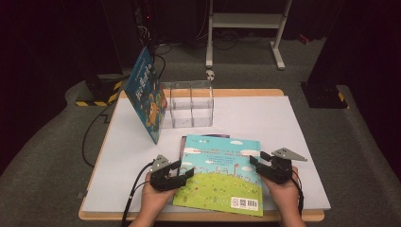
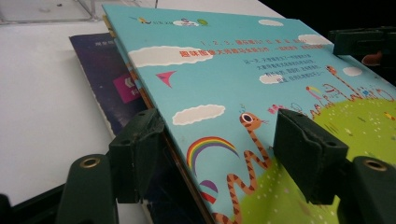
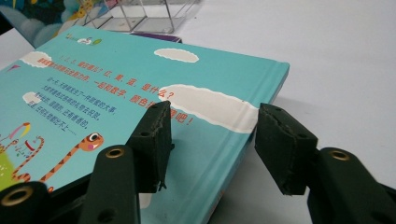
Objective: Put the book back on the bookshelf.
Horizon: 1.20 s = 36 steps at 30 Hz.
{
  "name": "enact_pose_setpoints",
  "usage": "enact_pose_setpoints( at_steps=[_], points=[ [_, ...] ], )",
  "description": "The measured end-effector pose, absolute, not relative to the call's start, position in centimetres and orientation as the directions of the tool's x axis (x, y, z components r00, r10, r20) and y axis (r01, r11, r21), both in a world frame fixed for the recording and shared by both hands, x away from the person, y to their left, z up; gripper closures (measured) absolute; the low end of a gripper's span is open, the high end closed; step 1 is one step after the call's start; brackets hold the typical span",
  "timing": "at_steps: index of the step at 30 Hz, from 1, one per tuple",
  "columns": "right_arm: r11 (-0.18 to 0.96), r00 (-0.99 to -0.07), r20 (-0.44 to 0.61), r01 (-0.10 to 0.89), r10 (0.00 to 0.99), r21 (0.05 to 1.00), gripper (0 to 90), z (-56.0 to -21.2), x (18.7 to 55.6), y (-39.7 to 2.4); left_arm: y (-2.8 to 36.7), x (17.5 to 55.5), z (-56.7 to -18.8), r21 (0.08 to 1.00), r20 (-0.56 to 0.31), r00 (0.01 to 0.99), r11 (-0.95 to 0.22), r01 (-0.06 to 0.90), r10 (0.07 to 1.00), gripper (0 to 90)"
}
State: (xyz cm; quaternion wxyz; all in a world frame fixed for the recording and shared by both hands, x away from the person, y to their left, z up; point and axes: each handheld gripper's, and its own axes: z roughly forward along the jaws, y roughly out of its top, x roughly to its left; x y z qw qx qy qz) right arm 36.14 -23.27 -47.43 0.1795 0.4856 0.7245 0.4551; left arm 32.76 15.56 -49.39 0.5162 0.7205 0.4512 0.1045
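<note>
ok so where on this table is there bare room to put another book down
The widest bare patch of the table lies right of the clear organizer, beyond the turquoise book. A narrower strip runs along the left edge, below the leaning blue book. The near middle is crowded: both grippers flank the turquoise book.

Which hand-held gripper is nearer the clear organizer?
Left. The left hand-held gripper sits at the book's left edge, below the clear organizer; the right hand-held gripper is at the book's right edge, farther off.
</note>
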Motion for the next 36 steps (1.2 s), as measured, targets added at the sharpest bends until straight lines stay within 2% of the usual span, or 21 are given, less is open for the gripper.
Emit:
enact_pose_setpoints(
  at_steps=[2, 5, 12, 19, 24, 28, 36],
  points=[
    [0.112, -0.464, 0.187, 0.543, 0.866, 0.832, 35.8, -47.5, 35.6, -23.3, 15.8, 32.8, -49.6, 0.824, -0.348, 0.566, -0.044, 0.564, 0.748, 30.4],
    [0.092, -0.487, 0.241, 0.565, 0.84, 0.82, 26.1, -48.0, 34.5, -23.2, 15.9, 32.9, -49.8, 0.794, -0.403, 0.56, -0.028, 0.608, 0.724, 23.8],
    [0.061, -0.5, 0.336, 0.623, 0.798, 0.78, 20.8, -48.5, 33.6, -23.3, 15.2, 33.7, -50.0, 0.77, -0.437, 0.58, -0.049, 0.637, 0.687, 18.3],
    [0.044, -0.496, 0.409, 0.676, 0.766, 0.736, 20.3, -48.7, 33.7, -23.0, 14.9, 34.6, -50.1, 0.751, -0.47, 0.59, -0.053, 0.658, 0.656, 16.9],
    [0.068, -0.467, 0.382, 0.699, 0.798, 0.712, 22.0, -47.8, 33.7, -22.4, 14.9, 34.6, -49.8, 0.75, -0.46, 0.591, -0.067, 0.658, 0.662, 17.2],
    [0.072, -0.474, 0.339, 0.659, 0.813, 0.749, 26.1, -46.6, 33.7, -22.1, 15.0, 34.5, -48.8, 0.785, -0.415, 0.607, -0.071, 0.616, 0.677, 18.0],
    [0.077, -0.499, 0.25, 0.546, 0.83, 0.834, 36.1, -43.1, 34.5, -21.3, 16.2, 35.1, -46.1, 0.848, -0.366, 0.602, -0.012, 0.529, 0.71, 29.5]
  ],
)
